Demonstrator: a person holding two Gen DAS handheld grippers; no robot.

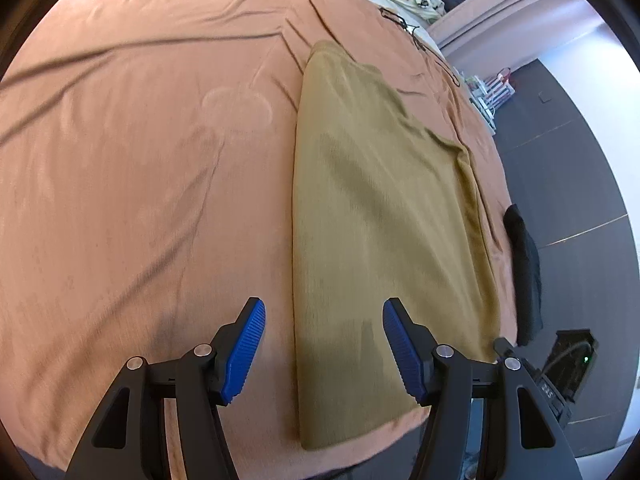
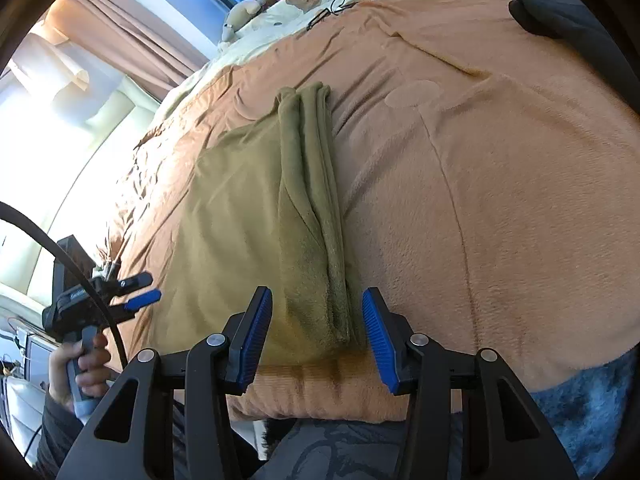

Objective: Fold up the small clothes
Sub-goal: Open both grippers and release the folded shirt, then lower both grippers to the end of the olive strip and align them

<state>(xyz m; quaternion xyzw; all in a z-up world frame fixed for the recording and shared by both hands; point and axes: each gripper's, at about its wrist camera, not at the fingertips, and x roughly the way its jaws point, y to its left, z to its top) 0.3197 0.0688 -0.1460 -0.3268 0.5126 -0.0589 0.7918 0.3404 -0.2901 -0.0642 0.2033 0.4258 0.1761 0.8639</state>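
Wide orange bedspread [image 1: 140, 160] across nearly both frames, wrinkled, edge at the bottom. On it, olive garment [image 1: 380, 208] folded into a long strip, centre-right in the left wrist view, centre in the right wrist view, layered edges stacked along its right side. Dark cloth [image 1: 524, 272] at the right edge. Left gripper [image 1: 324, 352] parted, empty, over the strip's near corner. Right gripper [image 2: 316, 336] parted, astride the layered edge, not pinching. Likely risk: catching only the top layer, or bedspread too, so the fold slides apart.
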